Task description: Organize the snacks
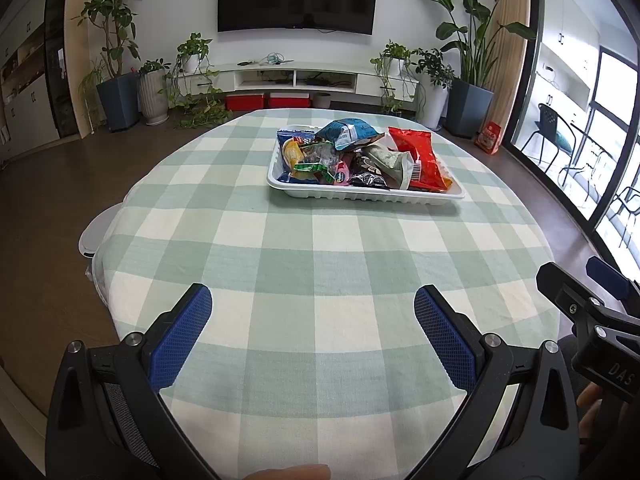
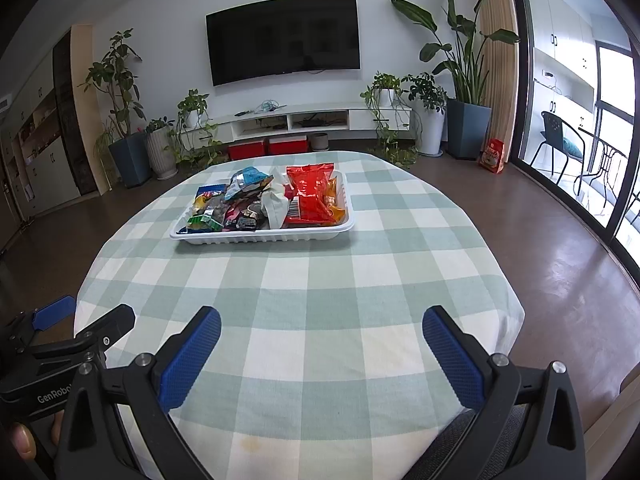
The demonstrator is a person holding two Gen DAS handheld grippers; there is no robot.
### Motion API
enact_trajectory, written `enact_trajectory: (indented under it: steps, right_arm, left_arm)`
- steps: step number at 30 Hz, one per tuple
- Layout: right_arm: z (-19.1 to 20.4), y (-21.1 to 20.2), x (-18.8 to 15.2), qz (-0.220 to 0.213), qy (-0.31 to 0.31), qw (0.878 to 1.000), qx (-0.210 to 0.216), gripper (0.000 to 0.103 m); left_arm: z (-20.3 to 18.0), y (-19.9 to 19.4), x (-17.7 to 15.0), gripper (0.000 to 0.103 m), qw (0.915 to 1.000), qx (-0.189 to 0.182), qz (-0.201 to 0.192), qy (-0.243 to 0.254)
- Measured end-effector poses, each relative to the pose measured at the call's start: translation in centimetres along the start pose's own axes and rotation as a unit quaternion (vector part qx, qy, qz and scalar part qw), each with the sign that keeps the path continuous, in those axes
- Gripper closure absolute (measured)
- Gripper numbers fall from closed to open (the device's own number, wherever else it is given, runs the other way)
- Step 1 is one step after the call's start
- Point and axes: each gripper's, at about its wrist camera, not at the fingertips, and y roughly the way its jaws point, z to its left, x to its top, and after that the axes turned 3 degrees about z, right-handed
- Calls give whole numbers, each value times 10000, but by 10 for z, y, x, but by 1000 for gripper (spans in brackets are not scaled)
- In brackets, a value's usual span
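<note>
Snacks point(image 1: 352, 156) sit piled in a white tray point(image 1: 360, 199) on the far side of the surface point(image 1: 320, 272), which has a green and white checked cloth on it. The tray seems to be there so the packets stay together and do not slide around. A big red bag point(image 2: 312, 196) lies along the right side of the tray, a blue bag point(image 1: 348, 130) rests on top near the back, and small bright packets are heaped at the left. The left claw point(image 1: 313, 312) and the right claw point(image 2: 322, 330) both hang near the front edge, well apart from the tray, with their blue pads spread wide and nothing in them, probably just resting, since no snack lies outside the tray.
</note>
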Motion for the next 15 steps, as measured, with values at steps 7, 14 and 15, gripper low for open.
enact_trajectory:
  steps: [7,14,15]
  right_arm:
    - [0,0,-1,12,4,10000,0,0]
    - [0,-1,-2,21,4,10000,0,0]
    - [0,0,-4,23,4,10000,-1,0]
  left_arm:
    - [0,-1,0,0,10000,-2,3,4]
    - [-1,0,0,0,10000,-4,5,8]
    - [-1,-1,0,0,10000,7,5,6]
